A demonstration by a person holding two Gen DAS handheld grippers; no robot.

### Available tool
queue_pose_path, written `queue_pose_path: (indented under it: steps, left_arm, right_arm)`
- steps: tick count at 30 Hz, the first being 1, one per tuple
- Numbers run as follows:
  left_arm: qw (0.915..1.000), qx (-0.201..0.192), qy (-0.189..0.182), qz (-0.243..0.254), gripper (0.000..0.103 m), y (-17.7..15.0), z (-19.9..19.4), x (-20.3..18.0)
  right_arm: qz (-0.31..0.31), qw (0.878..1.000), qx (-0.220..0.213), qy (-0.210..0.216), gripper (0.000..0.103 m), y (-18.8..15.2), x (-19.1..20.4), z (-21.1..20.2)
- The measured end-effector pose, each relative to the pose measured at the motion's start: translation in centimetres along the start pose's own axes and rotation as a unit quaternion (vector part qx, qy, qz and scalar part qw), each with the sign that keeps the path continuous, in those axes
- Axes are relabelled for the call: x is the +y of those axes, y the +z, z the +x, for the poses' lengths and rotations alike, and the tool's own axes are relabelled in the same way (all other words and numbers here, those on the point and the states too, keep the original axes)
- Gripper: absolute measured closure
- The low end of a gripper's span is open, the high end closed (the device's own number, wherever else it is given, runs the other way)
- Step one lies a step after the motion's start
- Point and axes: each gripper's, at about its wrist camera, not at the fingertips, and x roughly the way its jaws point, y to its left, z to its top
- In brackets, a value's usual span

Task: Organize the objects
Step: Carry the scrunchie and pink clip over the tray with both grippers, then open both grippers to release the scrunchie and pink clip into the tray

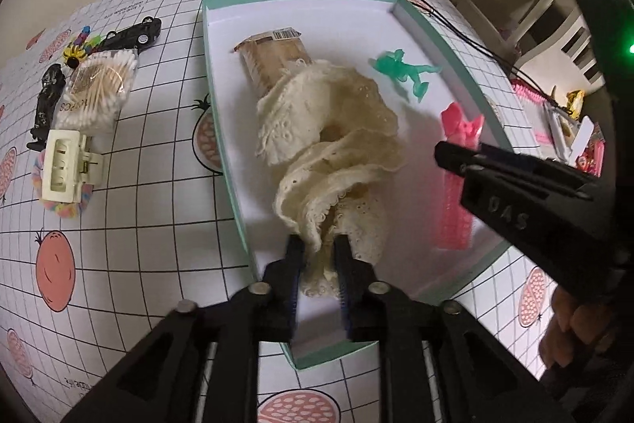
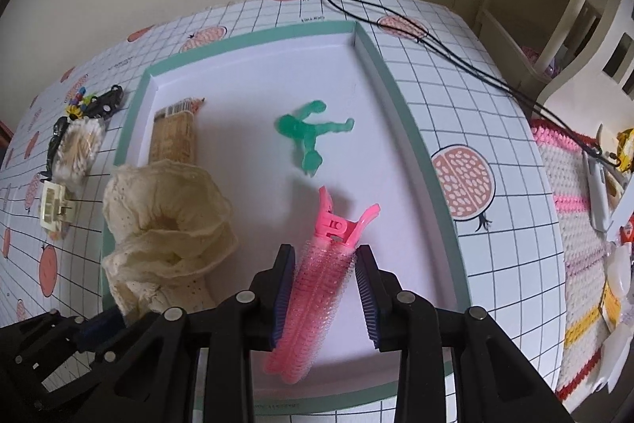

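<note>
A shallow white tray with a green rim [image 1: 226, 153] lies on the grid-patterned tablecloth. My left gripper [image 1: 319, 244] is shut on the lower end of a cream lace scrunchie [image 1: 329, 133], which hangs over the tray's left half; the scrunchie [image 2: 166, 224] also shows in the right wrist view. A brown packet [image 1: 273, 58] lies partly under it. A green toy figure [image 2: 309, 137] rests mid-tray. My right gripper [image 2: 324, 264] is open, its fingers on either side of a pink hair-roller clip [image 2: 317, 288] lying on the tray floor.
Left of the tray sit a cotton-swab pack [image 1: 97, 86], a cream claw clip [image 1: 67, 165] on a colourful scrunchie, a black toy car [image 1: 134, 32] and a black figure [image 1: 47, 102]. Black cables [image 2: 436, 42] cross the far right corner. A crocheted mat [image 2: 574, 224] with clutter lies right.
</note>
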Motion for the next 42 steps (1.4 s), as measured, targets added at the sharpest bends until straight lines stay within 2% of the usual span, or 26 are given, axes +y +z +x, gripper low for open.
queue_pose_path:
  steps: [3, 5, 6, 10, 14, 18, 22, 24, 25, 26, 29, 31, 32, 34, 38, 40, 42]
  left_arm:
    - [1.0000, -0.004, 0.003, 0.007, 0.069, -0.2, -0.4, 0.1]
    - [0.9999, -0.011, 0.006, 0.006, 0.067, 0.0, -1.2, 0.6]
    - [0.9999, -0.014, 0.004, 0.003, 0.067, 0.2, -1.4, 0.7]
    - [0.9994, -0.031, -0.011, -0.015, 0.066, 0.4, -2.8, 1.6]
    - [0.9975, -0.060, -0.008, -0.037, 0.066, 0.6, -4.1, 2.7]
    - [0.9914, -0.099, -0.007, -0.086, 0.066, 0.6, -5.6, 4.6]
    - [0.9851, -0.127, 0.031, -0.112, 0.066, 0.7, -6.4, 6.2]
    - [0.9826, -0.132, 0.043, -0.123, 0.058, 0.8, -6.4, 6.8]
    - [0.9810, -0.133, 0.046, -0.134, 0.055, 0.8, -6.4, 7.3]
    - [0.9795, -0.135, 0.048, -0.142, 0.052, 0.7, -6.3, 7.7]
    - [0.9748, -0.138, 0.057, -0.166, 0.049, 0.4, -6.4, 8.9]
    - [0.9716, -0.139, 0.065, -0.180, 0.041, 0.2, -6.4, 9.6]
    - [0.9706, -0.140, 0.067, -0.184, 0.036, 0.1, -6.4, 9.8]
    - [0.9687, -0.143, 0.073, -0.189, 0.034, 0.1, -6.4, 10.2]
    - [0.9641, -0.153, 0.083, -0.200, 0.021, 0.0, -6.6, 10.8]
    - [0.9622, -0.155, 0.086, -0.207, 0.018, -0.1, -6.6, 11.2]
    - [0.9604, -0.158, 0.087, -0.213, 0.011, -0.2, -6.6, 11.5]
  right_arm:
    - [-0.001, 1.000, 0.001, -0.002, 0.068, -0.1, 0.1, 0.0]
    - [-0.005, 1.000, -0.001, 0.000, 0.067, -0.1, 0.2, 0.0]
    - [-0.006, 1.000, -0.002, 0.003, 0.066, -0.1, 0.3, 0.0]
    - [-0.007, 1.000, -0.013, 0.002, 0.053, 0.0, 0.3, -0.3]
    - [0.003, 0.999, -0.035, 0.000, 0.052, 0.3, 0.0, -1.1]
    - [0.007, 0.998, -0.056, 0.005, 0.052, 0.6, 0.0, -1.8]
    - [-0.002, 0.998, -0.065, 0.015, 0.052, 0.7, 0.6, -2.1]
    - [-0.008, 0.997, -0.068, 0.019, 0.051, 0.7, 1.0, -2.2]
    - [-0.010, 0.997, -0.069, 0.021, 0.048, 0.7, 1.3, -2.3]
    - [-0.014, 0.997, -0.071, 0.024, 0.041, 0.6, 1.5, -2.3]
    - [-0.023, 0.996, -0.076, 0.028, 0.036, 0.5, 2.1, -2.4]
    - [-0.028, 0.996, -0.078, 0.034, 0.030, 0.4, 2.3, -2.4]
    - [-0.032, 0.996, -0.079, 0.035, 0.027, 0.4, 2.5, -2.4]
    - [-0.036, 0.995, -0.080, 0.036, 0.024, 0.3, 2.8, -2.3]
    - [-0.042, 0.995, -0.085, 0.040, 0.007, 0.2, 3.2, -2.3]
    - [-0.043, 0.994, -0.086, 0.042, 0.005, 0.1, 3.2, -2.3]
    - [-0.046, 0.994, -0.086, 0.043, 0.001, 0.1, 3.3, -2.2]
